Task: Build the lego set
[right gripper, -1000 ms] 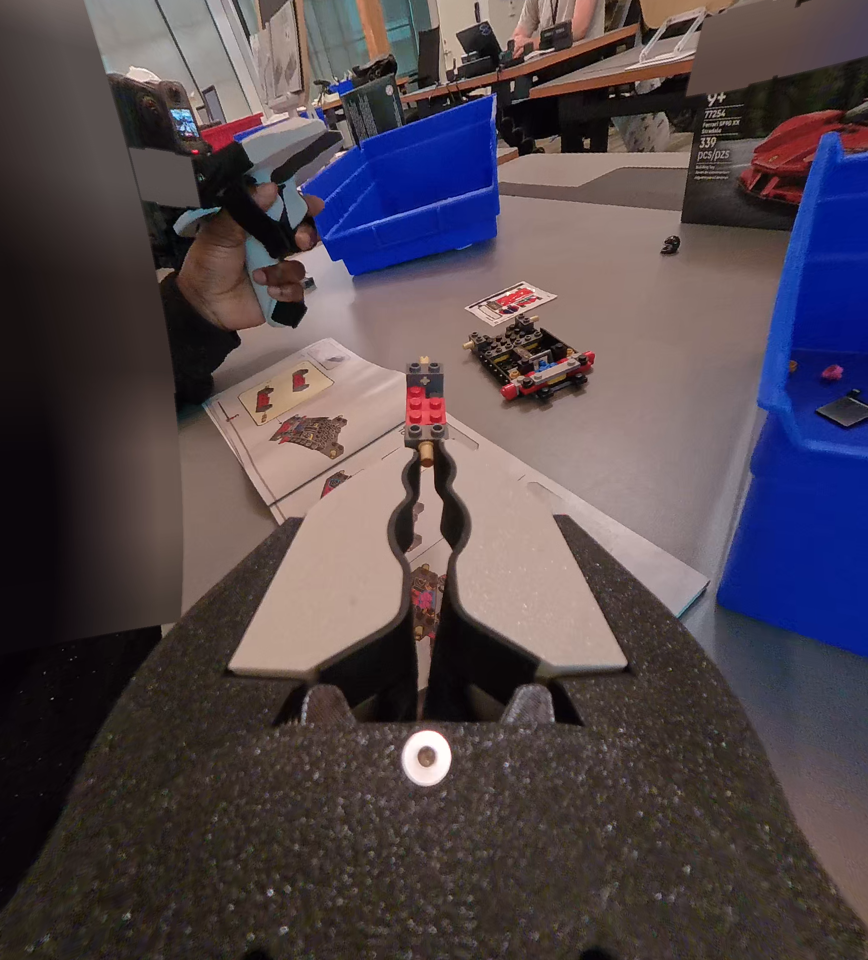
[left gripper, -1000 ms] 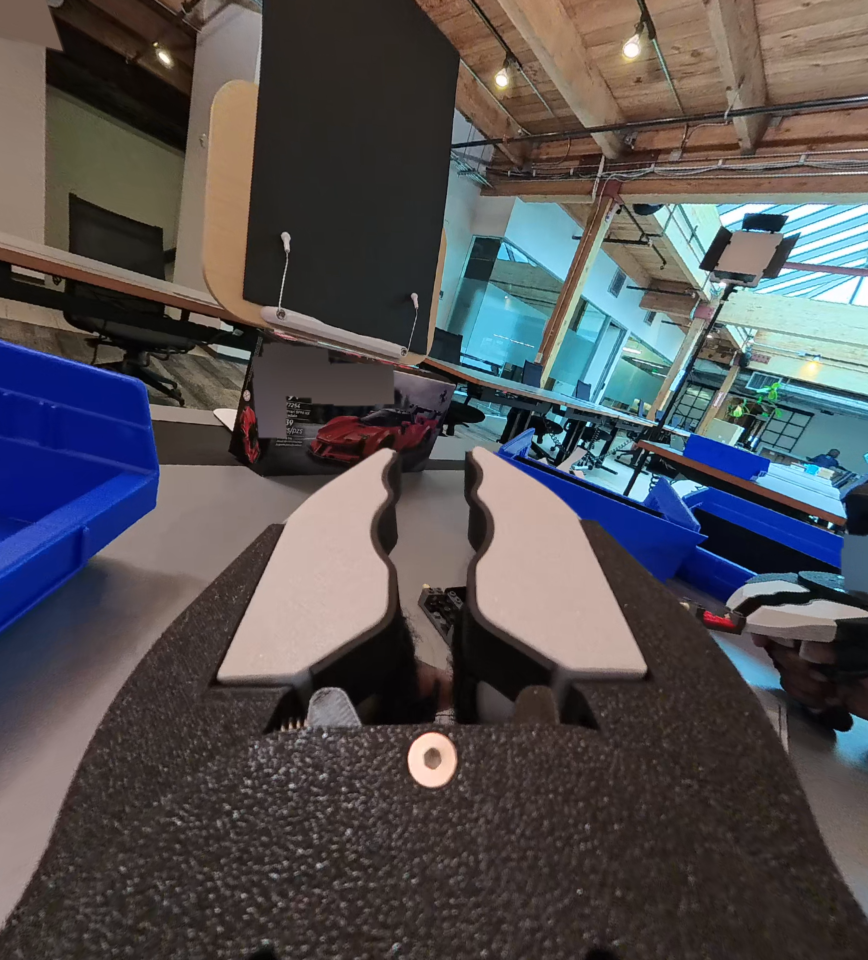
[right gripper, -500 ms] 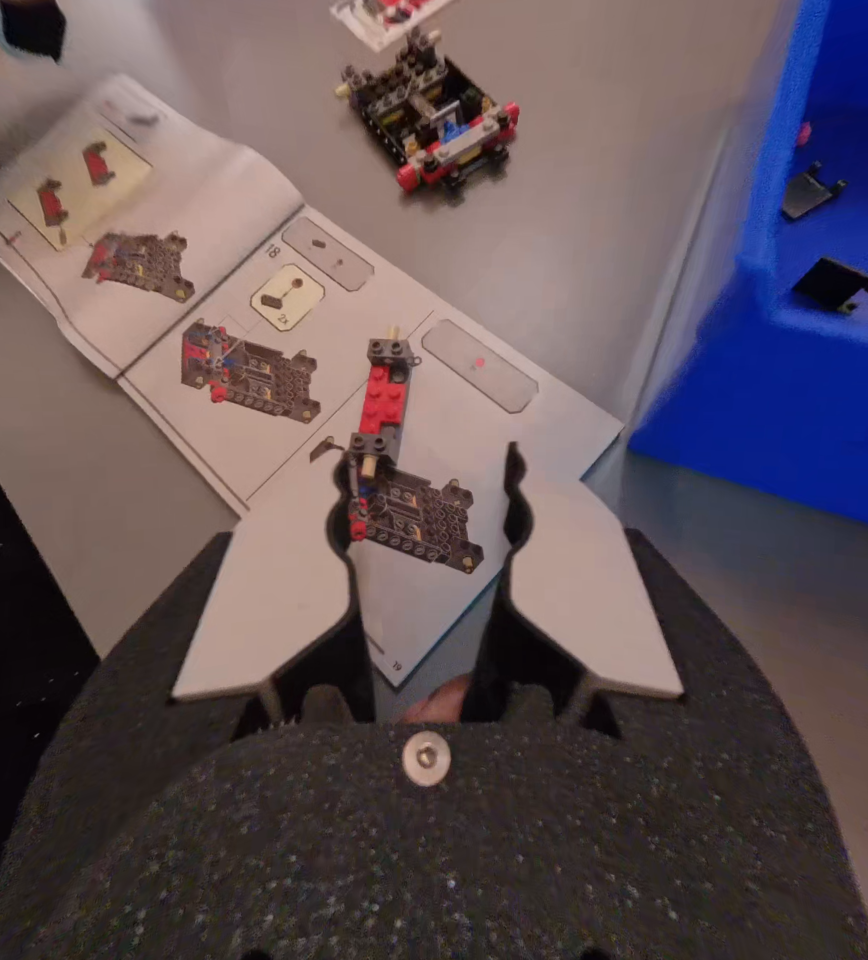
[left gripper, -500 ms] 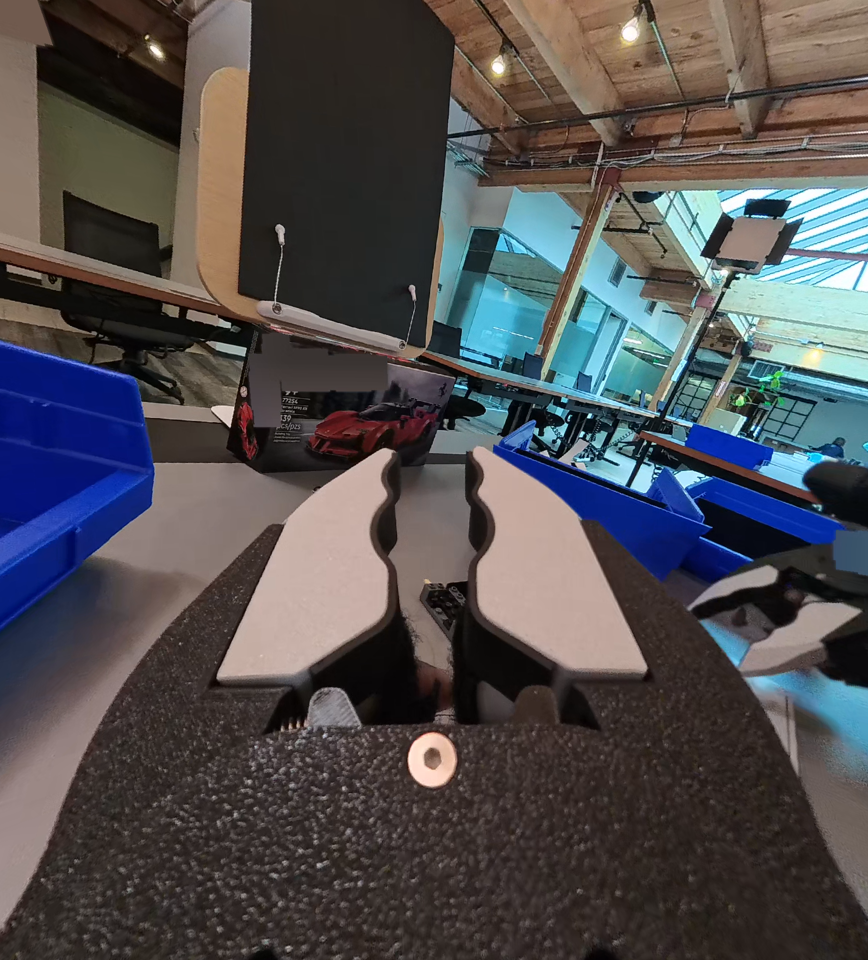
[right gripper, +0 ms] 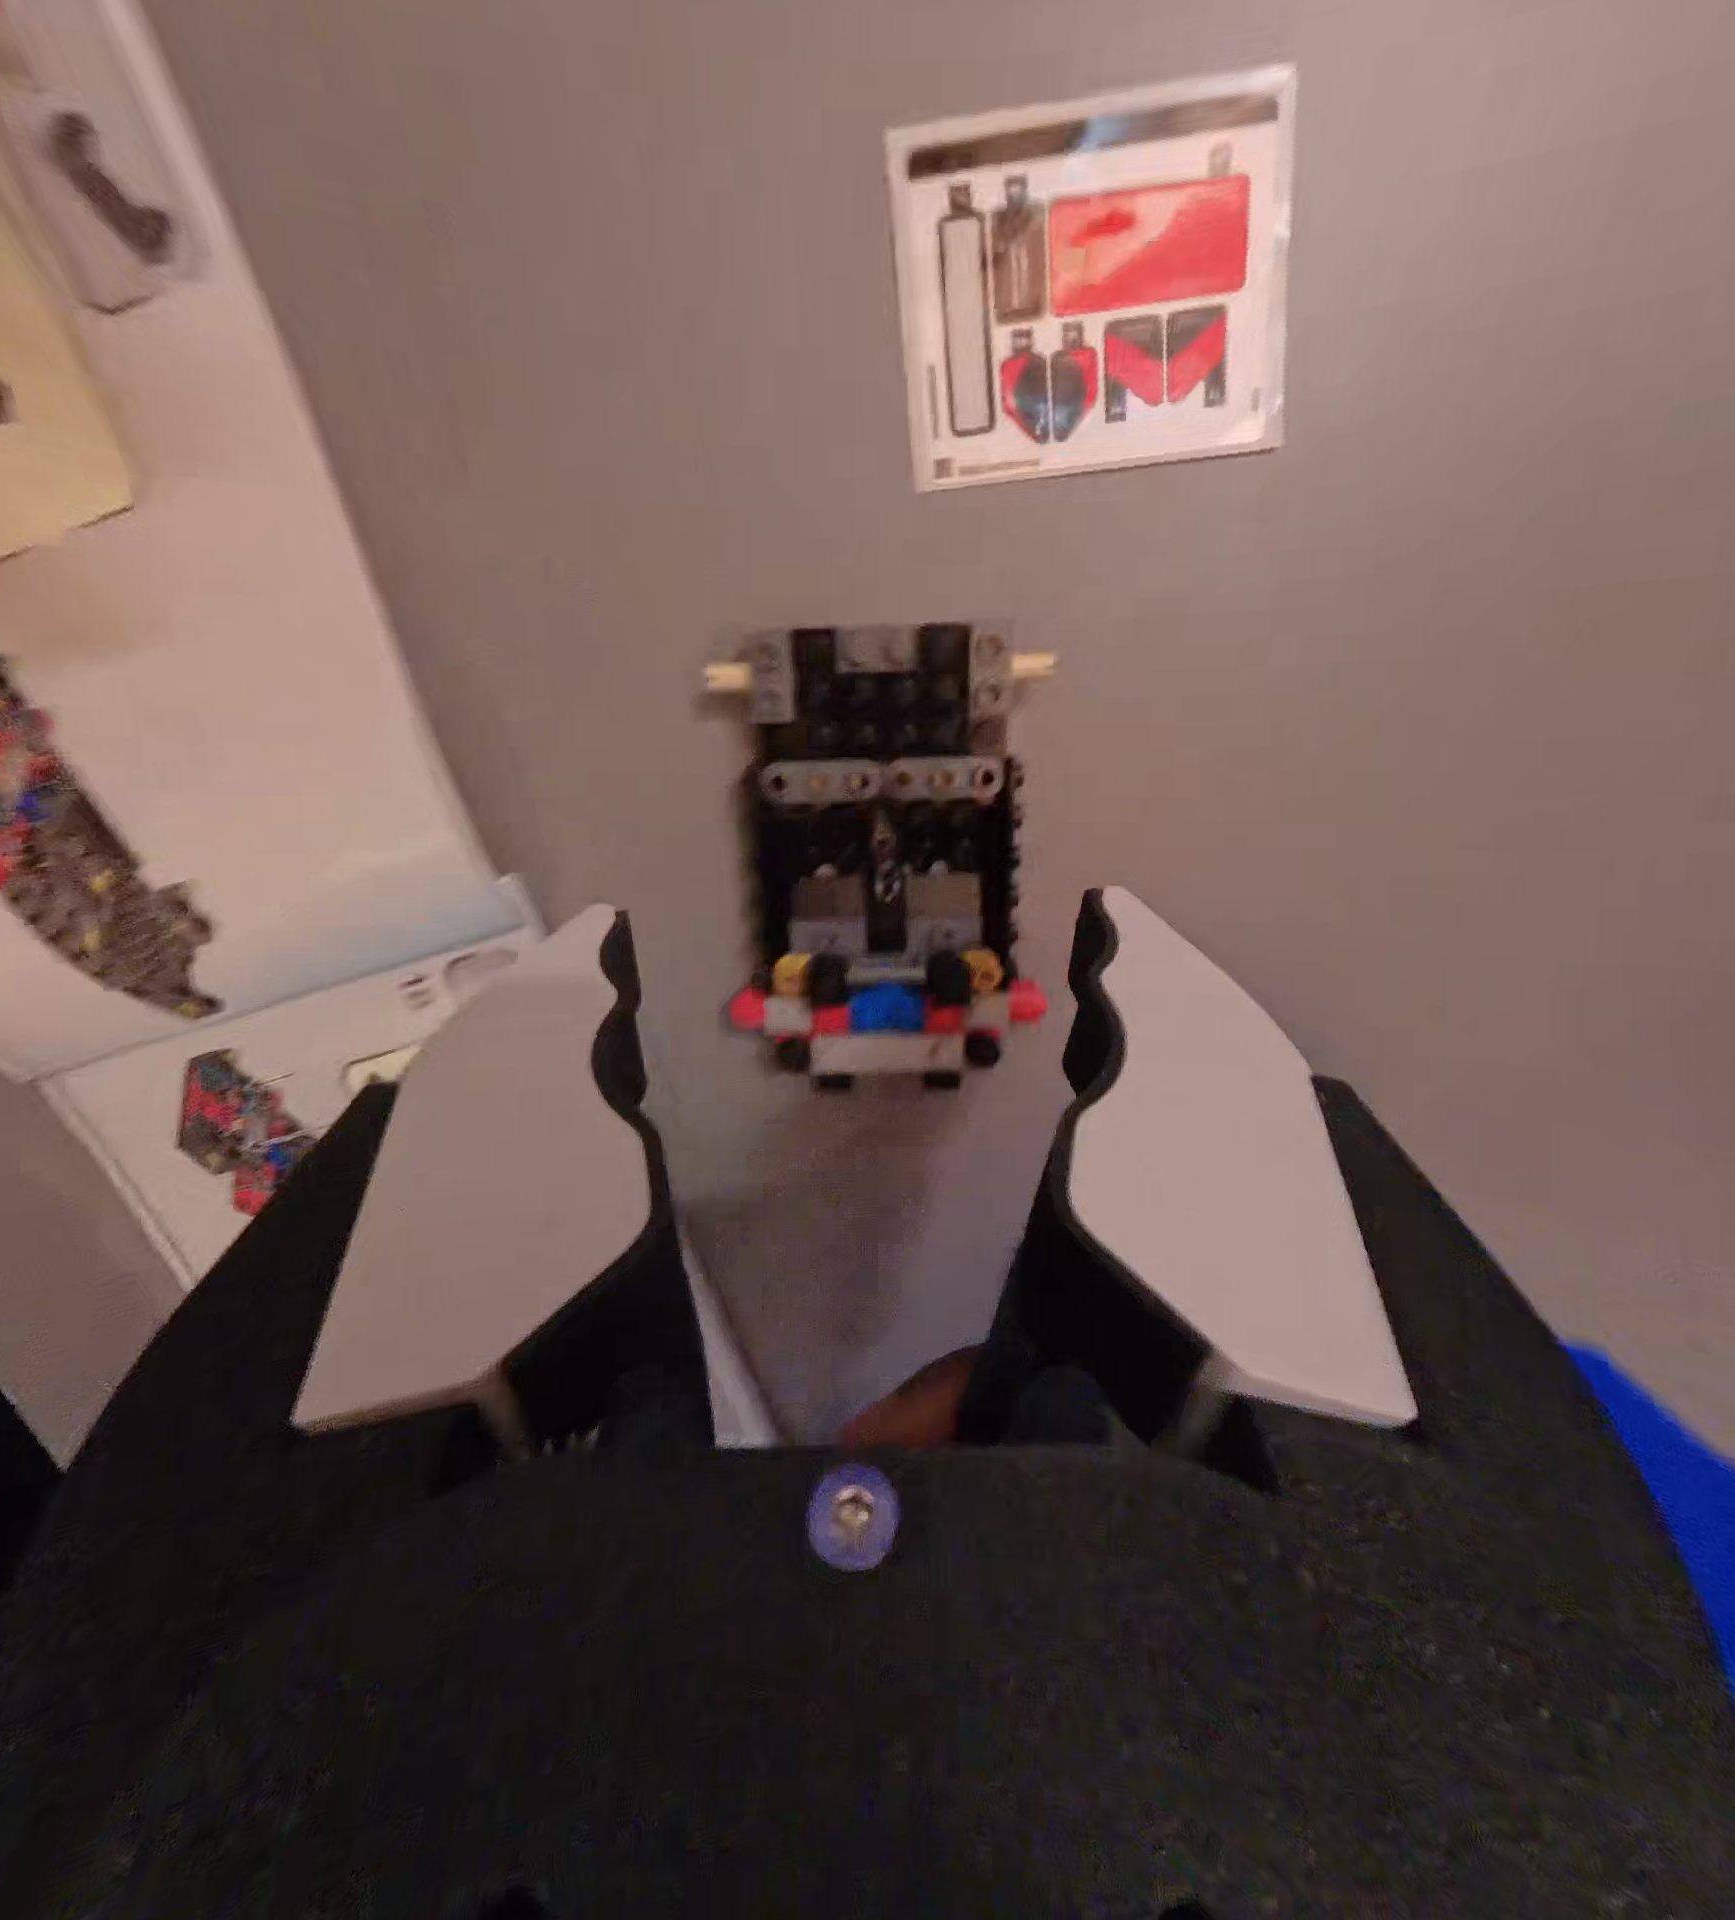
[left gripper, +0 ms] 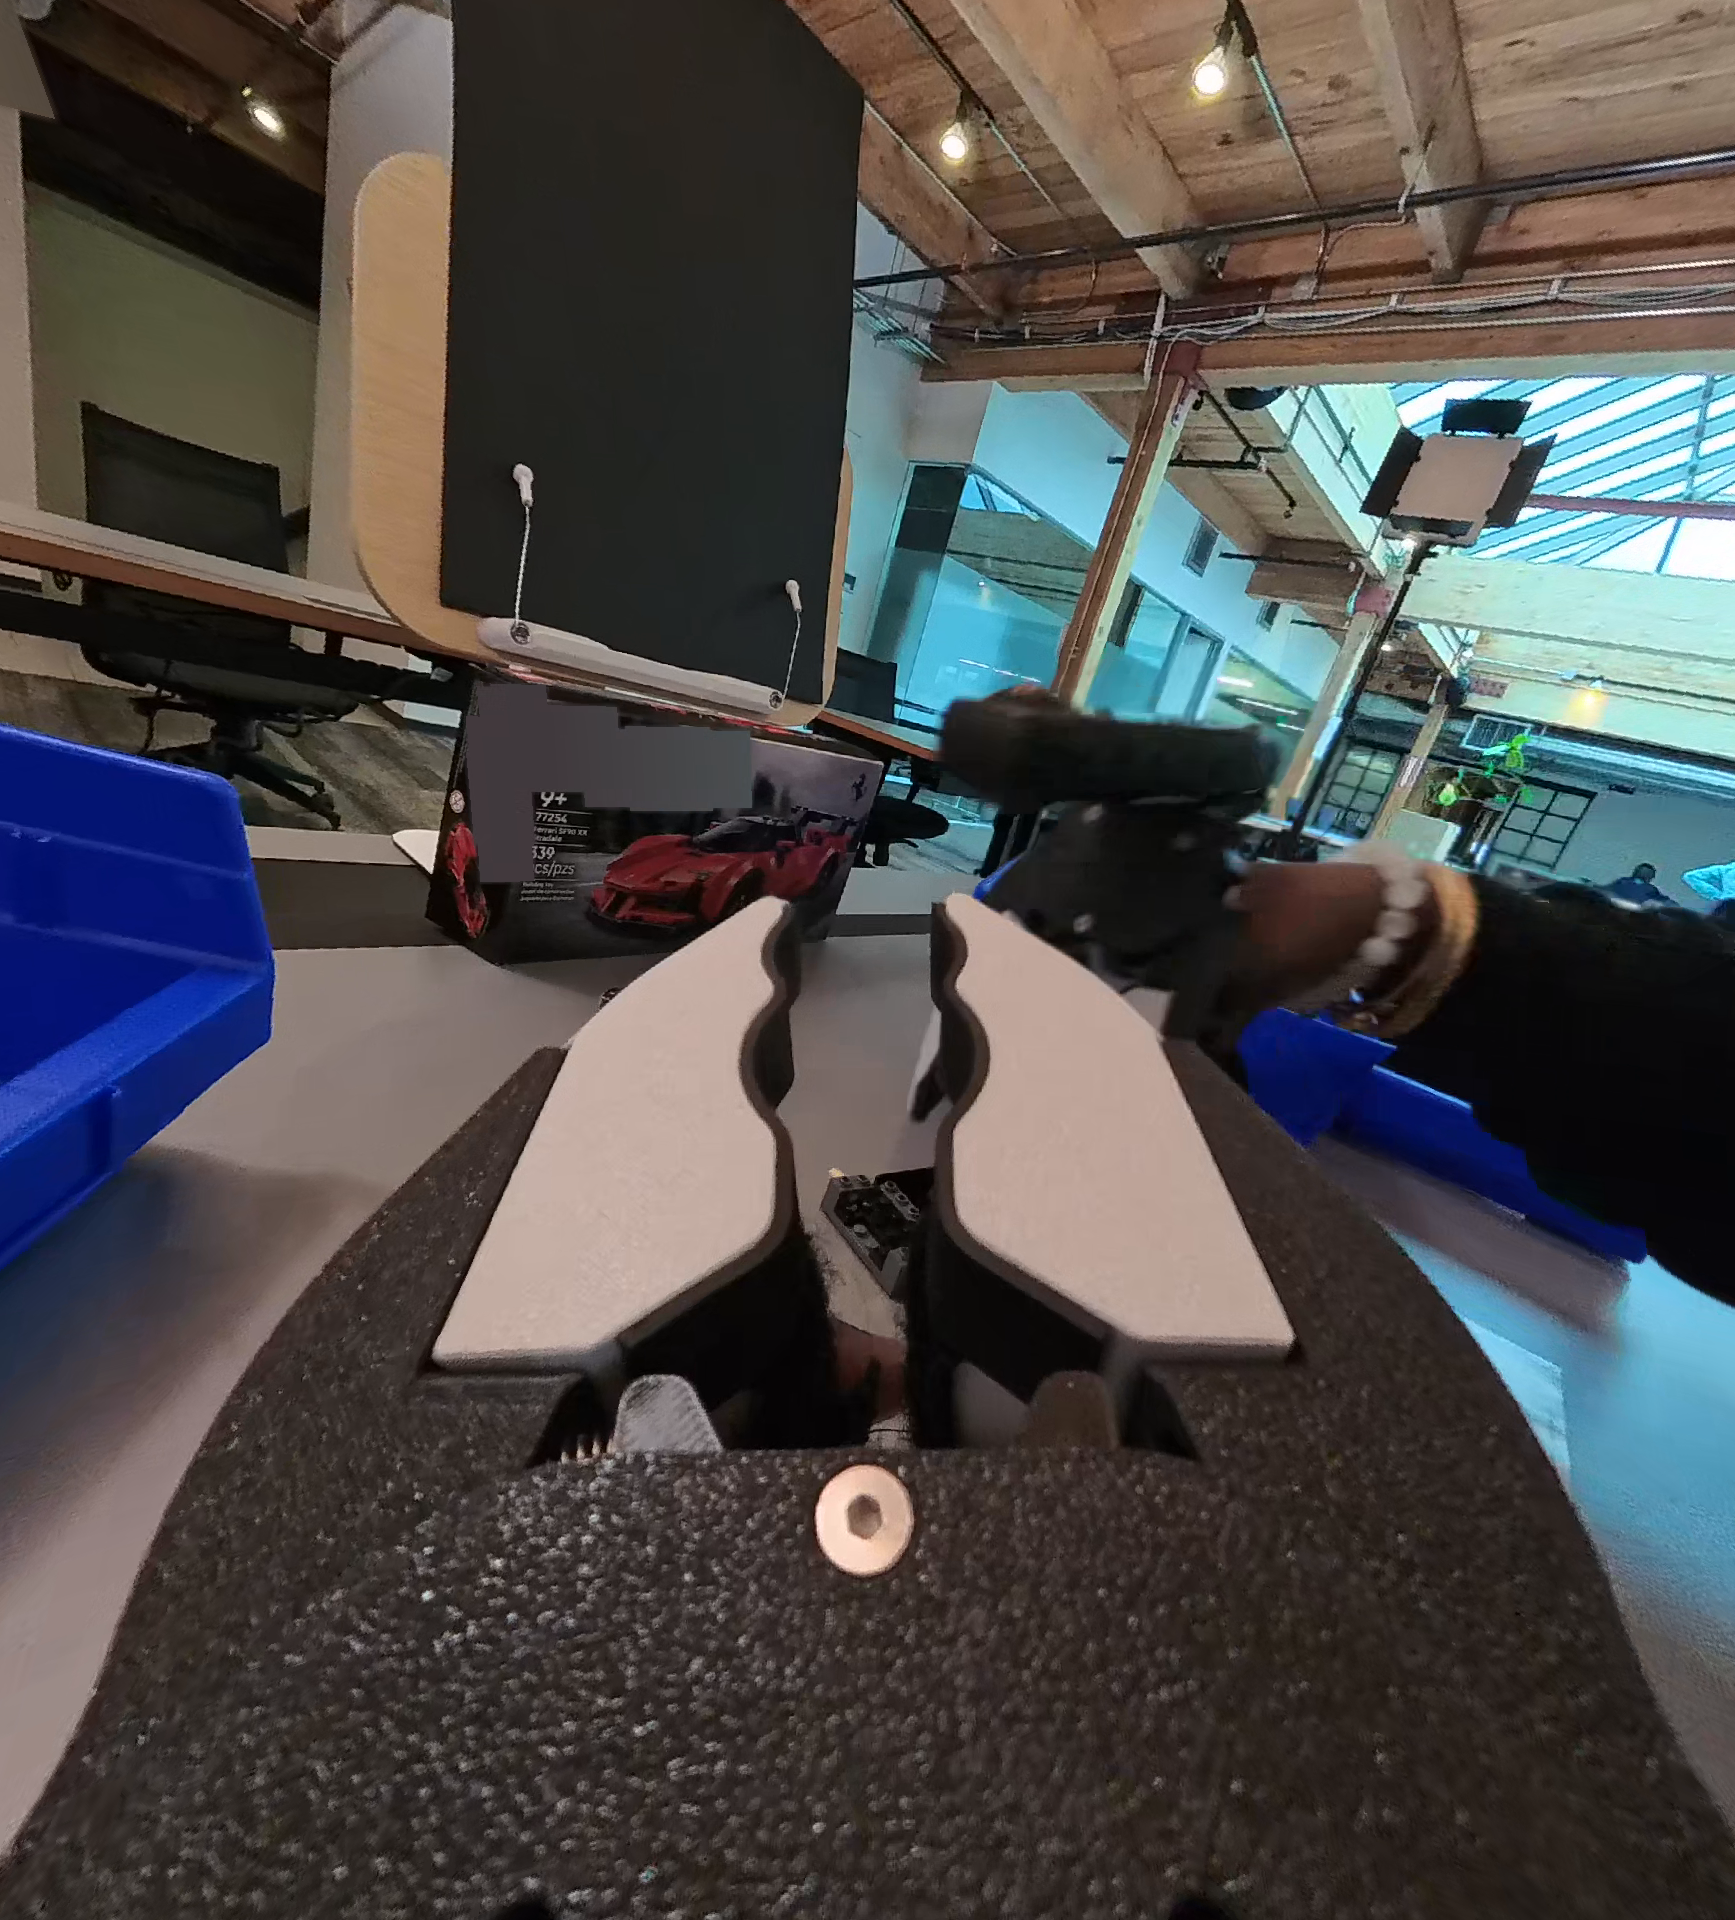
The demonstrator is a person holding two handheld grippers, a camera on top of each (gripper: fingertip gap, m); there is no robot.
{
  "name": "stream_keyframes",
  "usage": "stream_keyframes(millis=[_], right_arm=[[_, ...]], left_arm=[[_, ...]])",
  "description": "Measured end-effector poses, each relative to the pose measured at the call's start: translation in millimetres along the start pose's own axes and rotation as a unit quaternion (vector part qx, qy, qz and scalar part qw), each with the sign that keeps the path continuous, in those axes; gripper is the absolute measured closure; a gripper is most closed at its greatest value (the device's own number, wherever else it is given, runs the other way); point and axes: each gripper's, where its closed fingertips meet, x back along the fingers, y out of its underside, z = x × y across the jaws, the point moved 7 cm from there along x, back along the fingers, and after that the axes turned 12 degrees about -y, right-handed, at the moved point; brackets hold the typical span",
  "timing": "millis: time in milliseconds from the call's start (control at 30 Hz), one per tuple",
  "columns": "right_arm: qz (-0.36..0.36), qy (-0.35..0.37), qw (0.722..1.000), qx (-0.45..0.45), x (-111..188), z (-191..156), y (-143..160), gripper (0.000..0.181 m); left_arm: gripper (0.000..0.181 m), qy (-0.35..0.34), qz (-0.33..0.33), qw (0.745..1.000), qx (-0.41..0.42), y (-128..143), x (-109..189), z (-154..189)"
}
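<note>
The partly built black Lego chassis (right gripper: 884, 831), with red, blue and yellow parts at its near end, lies flat on the grey table (right gripper: 530, 416). My right gripper (right gripper: 855, 920) is wide open and empty. It hovers over the chassis's near end with one finger on each side, not touching it. My left gripper (left gripper: 863, 925) is open by a narrow gap and empty, held low over the table. A bit of the chassis (left gripper: 878, 1210) shows between its fingers. The right gripper (left gripper: 1102, 810) and the hand holding it reach in just ahead of the left one.
A sticker sheet (right gripper: 1091, 275) lies beyond the chassis. The open instruction booklet (right gripper: 219, 675) lies to its left. Blue bins stand at the left (left gripper: 63, 987) and right (left gripper: 1362, 1101) of the table, with one corner in the right wrist view (right gripper: 1725, 1507). The set's box (left gripper: 655, 862) stands at the back.
My right gripper let go of the small red and grey sub-assembly over the booklet, opened wide and moved above the chassis, pointing down. My left gripper has barely moved.
</note>
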Motion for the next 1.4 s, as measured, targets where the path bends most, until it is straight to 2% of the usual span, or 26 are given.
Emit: stream_keyframes(millis=[167, 300, 367, 467, 567, 733, 833, 967, 1167, 1233, 1300, 1400], right_arm=[[-0.07, 0.001, 0.998, 0.004, -22, 11, 1, 0.093], [-0.073, 0.014, 0.997, 0.011, -24, 11, 3, 0.105], [-0.064, 0.012, 0.998, 0.022, -23, 10, 2, 0.123], [-0.057, 0.014, 0.998, 0.029, -20, 5, 3, 0.123], [-0.03, 0.022, 0.999, 0.03, -6, -9, 6, 0.123], [0.002, 0.01, 1.0, 0.017, 15, -56, 24, 0.123], [0.011, 0.008, 1.0, -0.026, 13, -84, 43, 0.123], [0.043, -0.012, 0.996, -0.081, -4, -113, 67, 0.123], [0.077, -0.005, 0.986, -0.151, -24, -120, 83, 0.123], [0.075, 0.019, 0.983, -0.167, -27, -118, 85, 0.123], [0.059, 0.037, 0.984, -0.164, -30, -116, 87, 0.123], [0.065, 0.028, 0.992, -0.108, -31, -117, 83, 0.123]], left_arm=[[0.158, -0.001, -0.002, 1.0, -0.012, 0, 0, 1], [0.158, 0.002, -0.003, 1.0, -0.011, 1, 0, 3], [0.158, 0.001, -0.003, 1.0, -0.01, 1, -1, 2], [0.158, -0.003, -0.003, 1.0, -0.011, 1, 0, 1], [0.158, -0.004, -0.003, 1.0, -0.011, 2, 0, 1], [0.158, -0.005, -0.005, 1.0, -0.015, 2, -1, 1], [0.158, -0.004, -0.007, 1.0, -0.016, 3, -1, 2], [0.158, -0.001, -0.009, 1.0, -0.018, 3, -2, 3], [0.158, 0.002, -0.013, 1.0, -0.022, 4, -2, 4], [0.158, 0.001, -0.013, 1.0, -0.024, 5, -2, 4], [0.157, 0.001, -0.014, 1.0, -0.025, 5, -2, 4], [0.158, 0.004, -0.016, 0.999, -0.027, 5, -3, 6]])
